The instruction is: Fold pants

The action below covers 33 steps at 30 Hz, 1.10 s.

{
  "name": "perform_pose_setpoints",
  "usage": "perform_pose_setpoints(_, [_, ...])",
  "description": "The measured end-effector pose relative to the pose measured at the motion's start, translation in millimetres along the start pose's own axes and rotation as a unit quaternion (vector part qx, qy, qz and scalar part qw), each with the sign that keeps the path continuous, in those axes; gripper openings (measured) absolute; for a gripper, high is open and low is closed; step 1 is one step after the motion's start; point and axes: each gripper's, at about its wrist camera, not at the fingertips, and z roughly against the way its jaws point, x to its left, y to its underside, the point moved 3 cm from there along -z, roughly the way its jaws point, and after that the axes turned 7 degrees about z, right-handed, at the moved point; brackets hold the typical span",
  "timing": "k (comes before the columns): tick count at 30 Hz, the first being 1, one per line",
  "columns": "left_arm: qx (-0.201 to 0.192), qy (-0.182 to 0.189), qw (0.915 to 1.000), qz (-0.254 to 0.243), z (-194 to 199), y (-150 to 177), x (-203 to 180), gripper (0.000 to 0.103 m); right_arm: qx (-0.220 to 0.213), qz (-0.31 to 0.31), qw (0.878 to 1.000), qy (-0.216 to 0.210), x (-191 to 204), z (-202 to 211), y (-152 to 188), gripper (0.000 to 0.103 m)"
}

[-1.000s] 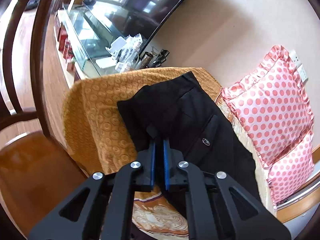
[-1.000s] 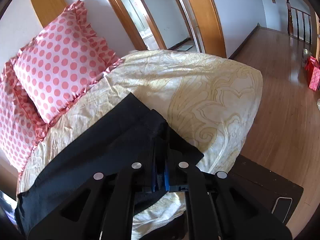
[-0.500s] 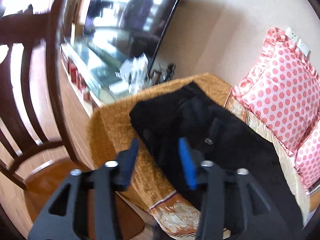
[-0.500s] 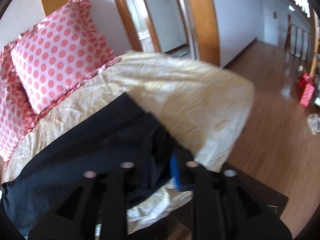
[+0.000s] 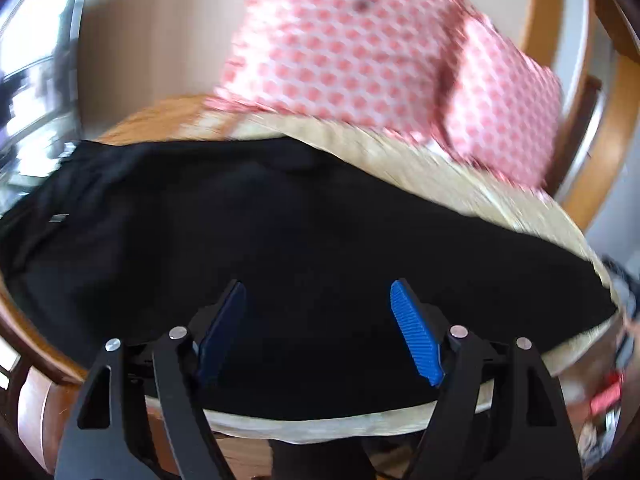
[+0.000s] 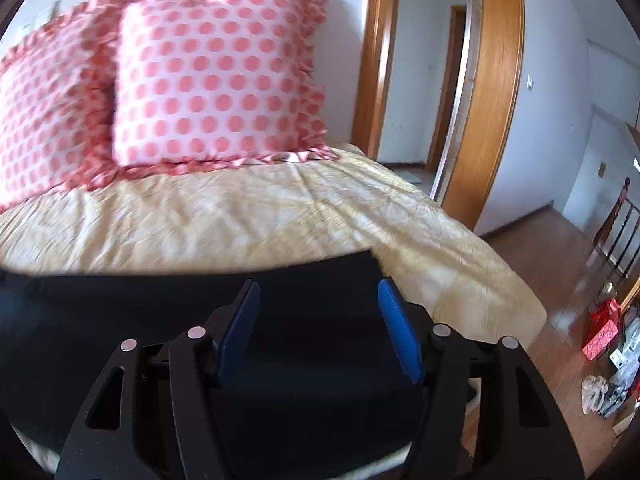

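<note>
The black pants point(image 5: 304, 240) lie spread flat along the near edge of a pale yellow patterned bedcover point(image 6: 280, 216), running from nine o'clock to three o'clock across the left wrist view; in the right wrist view one squared end of them stops at about one o'clock from the fingers. The left gripper point(image 5: 318, 328) hangs over the middle of the cloth, its jaws opening wide with nothing pinched between the blue pads point(image 5: 416, 336). The right gripper point(image 6: 318, 328) stands with its jaws parted above the pants, holding nothing. Two pink polka-dot pillows point(image 6: 216, 76) lean at twelve o'clock against the wall. A wooden door frame point(image 6: 496, 92) rises at two o'clock, with wood flooring point(image 6: 560, 264) at three o'clock.
</note>
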Motion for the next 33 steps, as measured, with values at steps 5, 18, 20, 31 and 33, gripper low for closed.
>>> perform_pose_setpoints(5, [0.018, 0.034, 0.9992, 0.006, -15.5, 10.5, -12.9, 0.081, 0.078, -0.031, 0.996, -0.041, -30.1, -55.0, -10.2, 0.046])
perform_pose_setpoints(18, [0.013, 0.006, 0.9993, -0.034, -27.5, 15.9, -28.1, 0.089, 0.063, -0.027, 0.997, -0.045, -47.1, -64.5, -3.0, 0.005])
perform_pose_setpoints(20, [0.012, 0.004, 0.9994, -0.033, -30.6, 14.0, -28.2, 0.089, 0.067, -0.016, 0.997, -0.039, -43.6, -72.9, -7.5, 0.004])
perform_pose_setpoints(31, [0.004, -0.011, 0.9973, -0.073, -35.3, 18.4, -34.7, 0.096, 0.087, -0.042, 0.995, -0.009, -56.6, -58.8, 7.5, 0.046])
perform_pose_setpoints(33, [0.004, -0.007, 0.9969, -0.079, -35.0, 19.6, -35.3, 0.099, 0.078, -0.071, 0.994, -0.011, -64.8, -39.4, 20.0, 0.064])
